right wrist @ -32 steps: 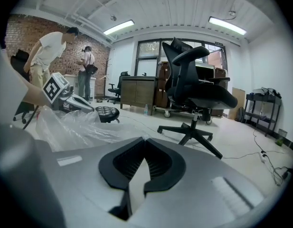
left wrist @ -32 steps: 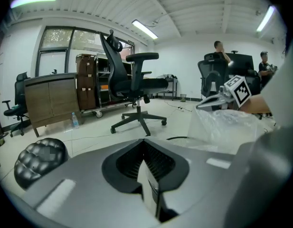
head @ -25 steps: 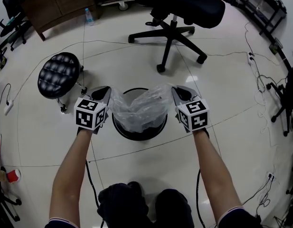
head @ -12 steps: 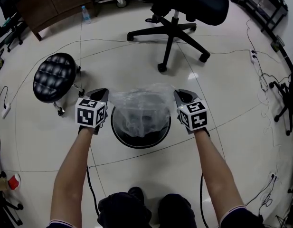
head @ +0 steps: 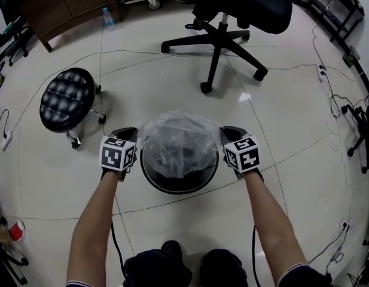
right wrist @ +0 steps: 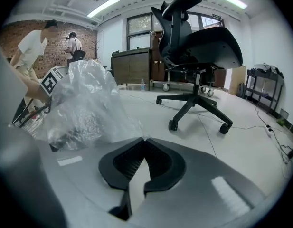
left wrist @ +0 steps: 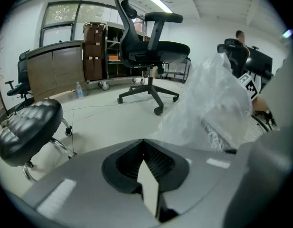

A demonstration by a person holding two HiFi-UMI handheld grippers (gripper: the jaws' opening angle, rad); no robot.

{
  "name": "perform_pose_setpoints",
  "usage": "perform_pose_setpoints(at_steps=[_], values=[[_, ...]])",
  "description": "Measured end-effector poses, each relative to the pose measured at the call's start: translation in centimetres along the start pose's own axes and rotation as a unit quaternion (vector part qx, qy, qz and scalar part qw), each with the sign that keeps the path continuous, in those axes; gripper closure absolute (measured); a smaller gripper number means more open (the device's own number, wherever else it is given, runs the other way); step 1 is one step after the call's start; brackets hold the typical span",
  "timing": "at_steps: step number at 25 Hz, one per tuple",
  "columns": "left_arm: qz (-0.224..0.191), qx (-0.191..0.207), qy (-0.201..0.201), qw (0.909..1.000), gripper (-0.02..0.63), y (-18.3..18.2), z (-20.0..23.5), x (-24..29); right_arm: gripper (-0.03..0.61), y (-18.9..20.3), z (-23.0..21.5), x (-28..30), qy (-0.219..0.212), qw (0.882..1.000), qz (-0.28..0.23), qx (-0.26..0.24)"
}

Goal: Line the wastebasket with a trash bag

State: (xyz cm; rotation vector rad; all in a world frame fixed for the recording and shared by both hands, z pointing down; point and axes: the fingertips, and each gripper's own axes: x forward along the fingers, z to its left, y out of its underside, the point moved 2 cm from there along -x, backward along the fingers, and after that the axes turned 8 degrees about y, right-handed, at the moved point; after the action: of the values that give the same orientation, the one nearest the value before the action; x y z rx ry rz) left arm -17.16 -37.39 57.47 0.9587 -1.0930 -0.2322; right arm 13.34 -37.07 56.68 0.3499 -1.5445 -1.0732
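Roughly halfway, holding the trash bag (head: 180, 141) open right over the wastebasket (head: 172, 187).
Clamping its opposite edges in the closed left gripper (head: 129, 135) and right gripper (head: 228, 133); not yet cuffing it over the rim.

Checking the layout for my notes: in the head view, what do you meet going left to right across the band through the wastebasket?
Black padded stool → left tongs → trash bag draped over the wastebasket → right tongs.
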Motion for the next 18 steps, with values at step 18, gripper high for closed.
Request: perform_pose_setpoints(at_steps=[18], values=[[0.009,-0.013,0.019,0.9997,0.584,4.1,-2.0,-2.7,0.516,2.9,1.3,-1.8,-0.017,1.0,0.005,0.003]])
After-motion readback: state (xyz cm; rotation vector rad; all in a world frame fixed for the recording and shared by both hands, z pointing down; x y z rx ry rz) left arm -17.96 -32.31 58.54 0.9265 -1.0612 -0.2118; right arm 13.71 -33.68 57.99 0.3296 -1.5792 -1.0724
